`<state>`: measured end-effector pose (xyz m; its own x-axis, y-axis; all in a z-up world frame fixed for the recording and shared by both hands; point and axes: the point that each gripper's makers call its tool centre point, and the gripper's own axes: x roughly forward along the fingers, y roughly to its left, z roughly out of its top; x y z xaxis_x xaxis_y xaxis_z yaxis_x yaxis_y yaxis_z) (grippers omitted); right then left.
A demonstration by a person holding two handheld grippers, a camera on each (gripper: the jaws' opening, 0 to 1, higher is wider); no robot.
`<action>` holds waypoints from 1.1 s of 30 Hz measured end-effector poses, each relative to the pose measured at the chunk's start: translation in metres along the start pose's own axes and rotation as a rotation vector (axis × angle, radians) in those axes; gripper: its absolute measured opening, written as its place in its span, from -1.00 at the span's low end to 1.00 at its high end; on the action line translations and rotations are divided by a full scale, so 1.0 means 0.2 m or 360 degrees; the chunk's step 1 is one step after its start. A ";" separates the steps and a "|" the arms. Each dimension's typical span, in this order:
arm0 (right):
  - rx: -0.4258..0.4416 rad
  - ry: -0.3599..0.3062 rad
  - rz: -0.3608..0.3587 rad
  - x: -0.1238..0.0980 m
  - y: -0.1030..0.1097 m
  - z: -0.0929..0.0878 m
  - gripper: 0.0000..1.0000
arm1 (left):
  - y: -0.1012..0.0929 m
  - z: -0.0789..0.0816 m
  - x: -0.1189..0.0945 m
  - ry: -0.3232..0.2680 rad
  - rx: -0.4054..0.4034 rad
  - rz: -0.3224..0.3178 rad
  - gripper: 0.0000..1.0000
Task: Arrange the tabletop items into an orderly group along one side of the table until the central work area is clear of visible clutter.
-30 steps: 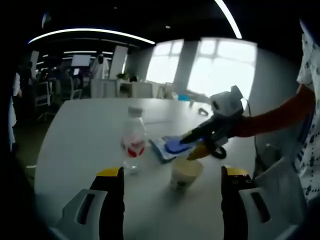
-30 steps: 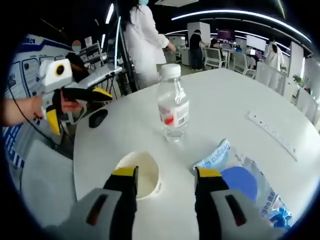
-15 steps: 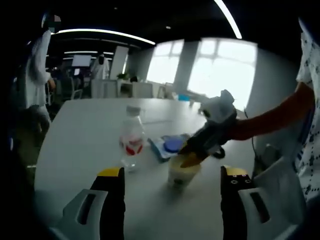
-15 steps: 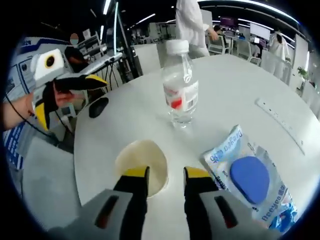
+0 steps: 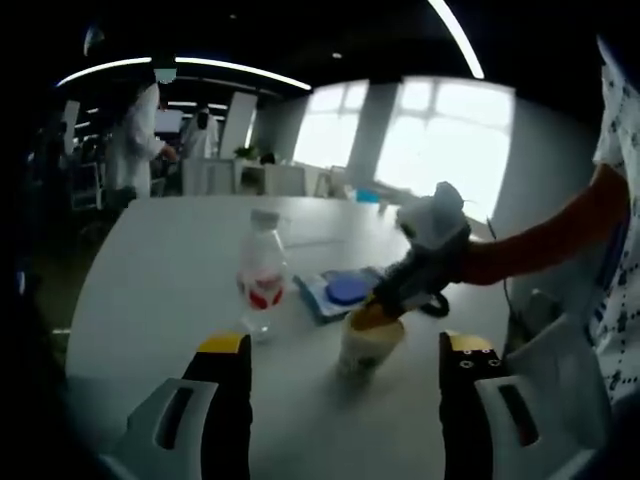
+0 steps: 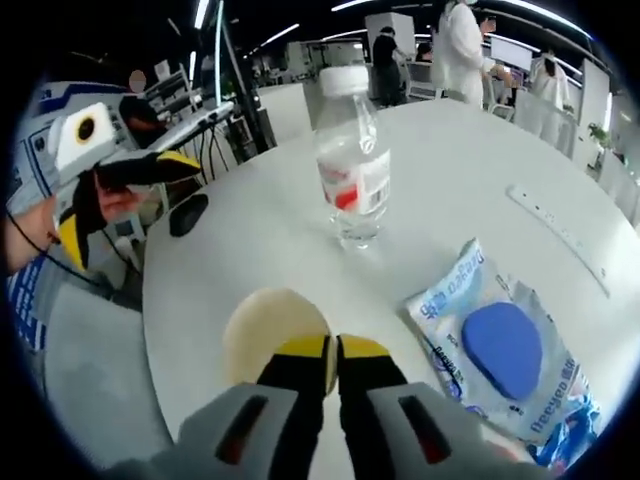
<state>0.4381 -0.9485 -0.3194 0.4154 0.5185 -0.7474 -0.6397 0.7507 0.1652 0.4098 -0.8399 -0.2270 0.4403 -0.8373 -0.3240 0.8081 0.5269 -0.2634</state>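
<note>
A cream paper cup [image 6: 262, 335] stands near the table's edge, and my right gripper [image 6: 332, 352] is shut on its rim. The left gripper view shows the same cup [image 5: 362, 345] with the right gripper [image 5: 378, 310] pinching its top edge. A clear water bottle [image 6: 350, 165] with a red and white label stands upright beyond the cup. A plastic packet holding a blue pad [image 6: 500, 350] lies flat to the right. My left gripper [image 5: 342, 347] is open, held short of the cup, with nothing between its jaws. It appears at the left as the left gripper [image 6: 130, 200].
The round white table [image 6: 450, 160] also carries a black mouse [image 6: 187, 213] near its left edge and a white power strip [image 6: 560, 235] at the right. The bottle [image 5: 262, 285] and the packet [image 5: 338, 292] sit close together. People in white coats stand in the background.
My right gripper's jaws have come together on the cup's rim; a second ago they stood apart above the cup. The left gripper has stayed where it was.
</note>
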 end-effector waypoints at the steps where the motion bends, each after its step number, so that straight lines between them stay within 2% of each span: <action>1: -0.0004 0.0001 -0.0003 0.00 0.00 0.00 -1.00 | 0.00 0.00 0.00 0.0001 0.0000 -0.0002 0.47; 11: 0.0065 -0.0005 0.0021 -0.01 0.00 -0.01 -1.00 | -0.02 -0.02 0.00 0.0004 -0.0019 -0.0011 0.43; 17: 0.0073 -0.0032 0.0014 -0.04 0.00 0.02 -1.00 | -0.03 -0.02 0.01 -0.0003 -0.0022 -0.0017 0.42; 33: 0.0056 -0.0144 -0.0052 -0.13 -0.10 0.18 -1.00 | -0.03 -0.01 0.01 -0.0019 -0.0021 -0.0019 0.42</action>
<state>0.4631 -0.9614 -0.2792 0.4934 0.5271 -0.6920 -0.6025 0.7809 0.1652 0.4046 -0.8452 -0.2270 0.4354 -0.8452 -0.3100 0.8081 0.5187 -0.2791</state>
